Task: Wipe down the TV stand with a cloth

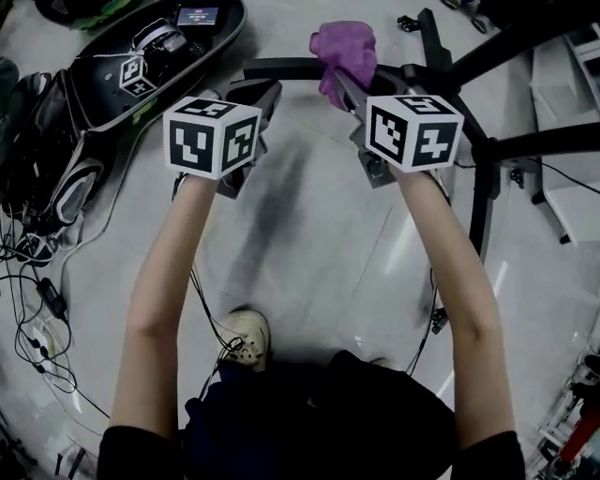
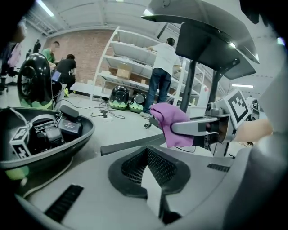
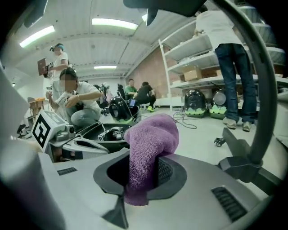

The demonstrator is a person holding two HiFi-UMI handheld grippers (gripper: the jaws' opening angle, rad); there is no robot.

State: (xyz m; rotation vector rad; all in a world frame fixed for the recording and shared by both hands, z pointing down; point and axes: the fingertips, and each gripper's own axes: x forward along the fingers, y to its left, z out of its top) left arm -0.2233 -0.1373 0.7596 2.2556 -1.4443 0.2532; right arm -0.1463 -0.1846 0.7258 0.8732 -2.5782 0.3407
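Far left, on the floor: open black case holding a marker-cubed unit, a small screened device and cabling.

Left gripper: jaws together, nothing between them. It is held up beside the right one, clear of the stand.

Cloth: purple terry, bunched and clamped mid-fold in the right gripper. A rounded wad sticks out past the tips and a tail hangs below the jaws. Likely light, soft and limp, and it should drape onto whatever it meets. The grip near the middle leaves a padded end to wipe with.

Stand: black curved base bar just under the cloth in the head view, post to the right. Contact between cloth and bar cannot be told. Wiping looks about to begin.
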